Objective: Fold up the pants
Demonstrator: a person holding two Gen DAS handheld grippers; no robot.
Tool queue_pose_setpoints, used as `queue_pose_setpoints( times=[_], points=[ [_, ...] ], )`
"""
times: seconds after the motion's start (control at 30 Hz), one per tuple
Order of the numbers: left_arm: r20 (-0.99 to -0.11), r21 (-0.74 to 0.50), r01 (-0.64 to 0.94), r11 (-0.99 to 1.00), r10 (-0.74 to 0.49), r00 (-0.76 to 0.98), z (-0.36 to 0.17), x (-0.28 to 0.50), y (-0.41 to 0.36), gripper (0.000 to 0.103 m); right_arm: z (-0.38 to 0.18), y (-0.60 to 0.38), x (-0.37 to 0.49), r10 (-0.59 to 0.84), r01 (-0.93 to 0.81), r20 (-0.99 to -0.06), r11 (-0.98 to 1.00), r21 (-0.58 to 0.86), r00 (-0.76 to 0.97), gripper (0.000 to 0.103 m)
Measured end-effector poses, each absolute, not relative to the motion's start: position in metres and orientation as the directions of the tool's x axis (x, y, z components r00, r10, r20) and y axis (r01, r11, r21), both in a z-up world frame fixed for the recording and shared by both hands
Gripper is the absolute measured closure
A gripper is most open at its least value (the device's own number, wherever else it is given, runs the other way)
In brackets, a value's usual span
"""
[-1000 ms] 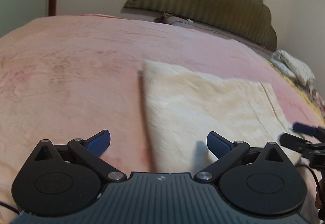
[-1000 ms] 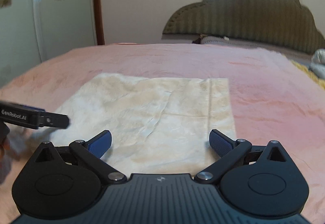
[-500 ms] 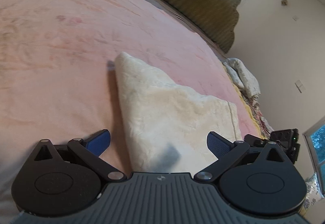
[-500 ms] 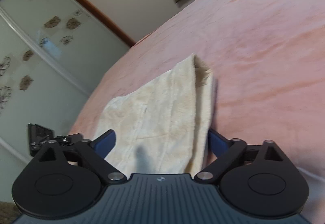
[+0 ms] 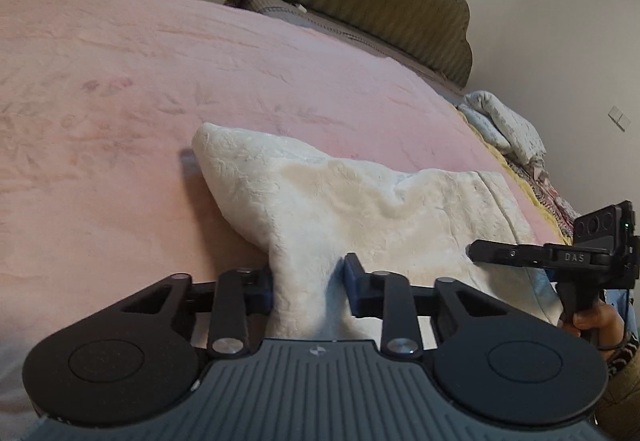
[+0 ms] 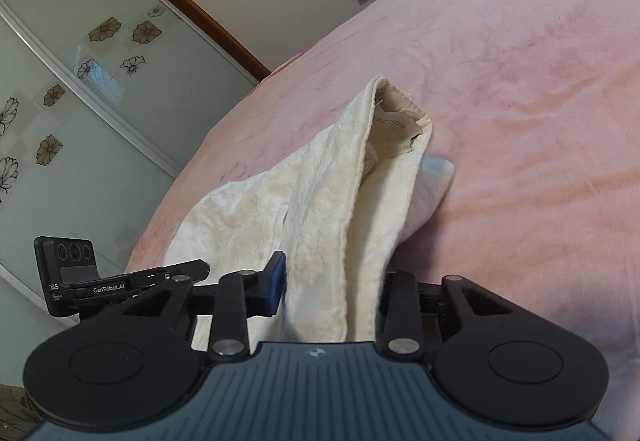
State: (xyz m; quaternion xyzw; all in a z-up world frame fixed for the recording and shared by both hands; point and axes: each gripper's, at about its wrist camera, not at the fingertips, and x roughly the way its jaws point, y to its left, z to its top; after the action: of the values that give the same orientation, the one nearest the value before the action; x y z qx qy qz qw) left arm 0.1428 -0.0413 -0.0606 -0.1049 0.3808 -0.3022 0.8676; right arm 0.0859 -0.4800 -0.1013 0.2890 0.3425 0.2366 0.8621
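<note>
Pants: the cream pants (image 5: 360, 209), already folded to a thick pad, are lying on the pink bed (image 5: 120, 89) toward its near edge — the far end is resting flat, the near end is bunching up into both tools.
Left tool: the left tool (image 5: 310, 283) is closing its jaws on the pad's near left corner; fabric is sitting between the blue pads and they appear to be pressing it.
Right tool: the right tool (image 6: 332, 283) is closing likewise on the near right corner, where the layered waistband edge with its label is gaping open; the cloth is being pinched between the jaws.
Why held so: a corner in each tool is keeping the stacked layers together and the edge taut, so the near end can probably be carried over the far end as one more fold.
Risk: an inner layer may be slipping out on the right — the edges there are splaying.
</note>
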Motion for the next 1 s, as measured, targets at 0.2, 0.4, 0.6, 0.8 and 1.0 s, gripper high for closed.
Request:
queue_pose_setpoints(
  times=[0.2,0.4,0.6,0.8,1.0],
  points=[
    [-0.526,-0.337,0.481,0.81,-0.585,0.617,-0.032,0.127,-0.033,0.09,-0.062,-0.459,0.08,0.604,-0.292,-0.404,0.739,0.607,0.687,0.074],
    [-0.464,-0.206,0.415,0.886,-0.462,0.756,0.002,0.147,-0.003,0.09,-0.021,-0.418,0.116,0.658,-0.422,-0.34,0.718,0.553,0.672,0.074],
    [-0.516,-0.131,0.321,0.938,-0.341,0.786,0.007,0.204,0.025,0.089,-0.02,-0.368,0.192,0.674,-0.458,-0.335,0.712,0.533,0.658,0.075],
    [-0.629,-0.125,0.228,0.966,-0.255,0.735,-0.039,0.236,0.042,0.058,-0.067,-0.352,0.249,0.519,-0.245,-0.553,0.834,0.495,0.652,0.062],
    [-0.579,0.027,0.113,0.993,-0.077,0.812,-0.021,0.2,0.052,0.018,-0.063,-0.372,0.207,0.386,-0.184,-0.58,0.908,0.376,0.717,0.045]
  ],
)
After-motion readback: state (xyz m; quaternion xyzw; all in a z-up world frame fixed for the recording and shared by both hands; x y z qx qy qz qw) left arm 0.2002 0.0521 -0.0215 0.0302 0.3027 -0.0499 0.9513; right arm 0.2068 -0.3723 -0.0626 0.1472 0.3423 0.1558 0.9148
